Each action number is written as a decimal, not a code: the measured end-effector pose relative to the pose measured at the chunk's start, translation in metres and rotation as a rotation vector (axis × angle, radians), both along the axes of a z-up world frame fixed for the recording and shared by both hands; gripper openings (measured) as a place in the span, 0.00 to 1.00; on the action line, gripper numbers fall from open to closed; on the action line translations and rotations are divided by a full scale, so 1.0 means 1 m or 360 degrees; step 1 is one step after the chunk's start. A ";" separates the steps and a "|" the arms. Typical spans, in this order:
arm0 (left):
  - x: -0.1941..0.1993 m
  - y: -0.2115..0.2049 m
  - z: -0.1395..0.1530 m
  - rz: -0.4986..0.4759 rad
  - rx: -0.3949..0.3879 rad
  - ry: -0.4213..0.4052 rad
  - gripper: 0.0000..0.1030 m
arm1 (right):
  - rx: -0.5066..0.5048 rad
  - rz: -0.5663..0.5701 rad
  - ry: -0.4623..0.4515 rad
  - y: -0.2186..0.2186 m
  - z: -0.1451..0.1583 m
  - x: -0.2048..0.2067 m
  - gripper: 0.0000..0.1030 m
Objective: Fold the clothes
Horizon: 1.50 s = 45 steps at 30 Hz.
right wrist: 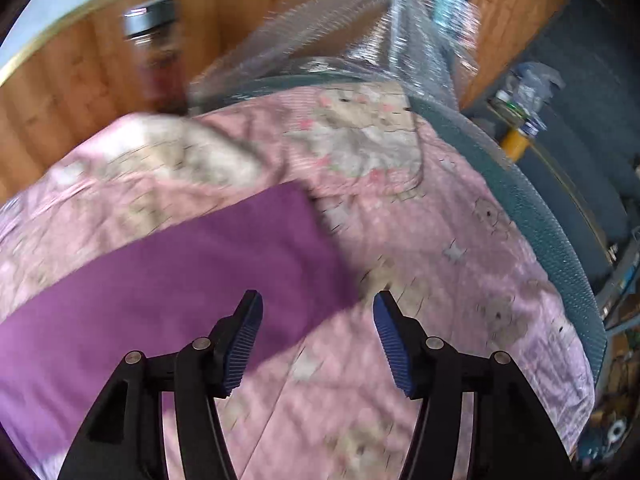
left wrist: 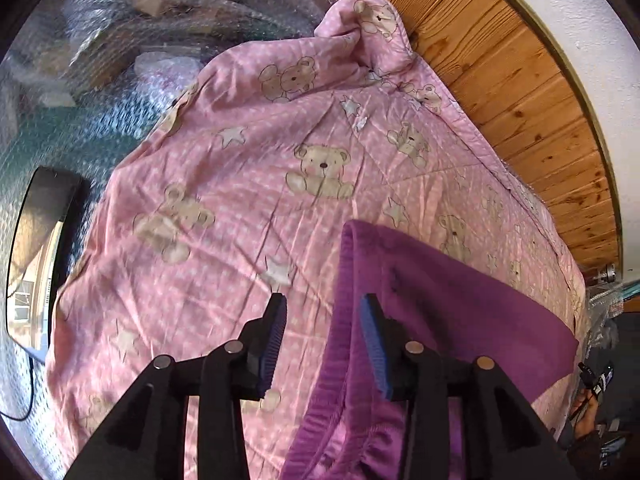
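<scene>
You see a solid purple garment [left wrist: 448, 304] at 5 o'clock in the left wrist view. It lies on a pink quilt [left wrist: 240, 184] printed with white dots, beige teddy bears and pale stars. Wall panelling [left wrist: 520, 80] at 2 o'clock is orange-brown knotted wood. Gripper pads [right wrist: 390, 340] are ribbed blue on black.

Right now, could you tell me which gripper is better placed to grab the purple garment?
Probably the left gripper: its open fingers straddle the elastic hem of the purple garment. The right gripper, also open, hovers past the garment's edge, mostly over the pink blanket.
</scene>
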<state>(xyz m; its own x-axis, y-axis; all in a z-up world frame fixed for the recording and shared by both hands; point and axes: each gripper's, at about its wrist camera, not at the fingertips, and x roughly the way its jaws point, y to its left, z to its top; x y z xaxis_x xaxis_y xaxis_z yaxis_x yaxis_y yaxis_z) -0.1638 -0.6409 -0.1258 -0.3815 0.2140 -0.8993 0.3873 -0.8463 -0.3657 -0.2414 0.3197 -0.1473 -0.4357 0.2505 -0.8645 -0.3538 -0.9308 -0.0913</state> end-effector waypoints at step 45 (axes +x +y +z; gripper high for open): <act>0.152 0.083 -0.044 0.0005 -0.0326 -0.0050 0.09 | -0.0719 -0.0500 -0.0113 0.088 0.004 0.100 0.37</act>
